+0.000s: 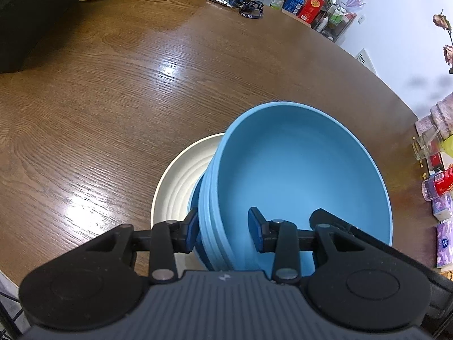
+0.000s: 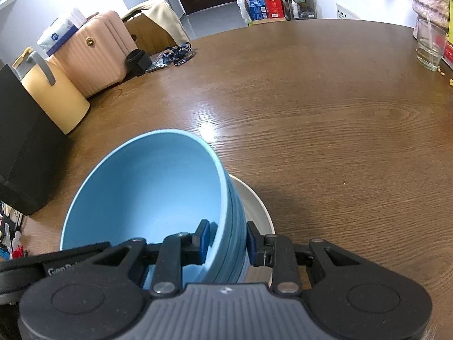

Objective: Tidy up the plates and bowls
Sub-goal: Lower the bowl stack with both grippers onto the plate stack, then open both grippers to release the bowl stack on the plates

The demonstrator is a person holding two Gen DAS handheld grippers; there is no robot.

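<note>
A light blue ribbed bowl (image 1: 297,175) sits tilted on a cream plate (image 1: 181,181) on the wooden table. My left gripper (image 1: 222,231) straddles the bowl's left wall, one pad outside and one inside, with a clear gap between the pads and the wall. In the right wrist view the same bowl (image 2: 153,192) rests on the plate (image 2: 254,206). My right gripper (image 2: 228,239) straddles the bowl's right wall, its pads close to the wall on both sides. I cannot tell whether they press on it.
A cream pitcher (image 2: 53,93), a black box (image 2: 25,153), a black cup (image 2: 138,61) and lanyards (image 1: 249,7) lie at the table's far side. A glass (image 2: 429,46) and packets (image 1: 441,184) stand at its right edge.
</note>
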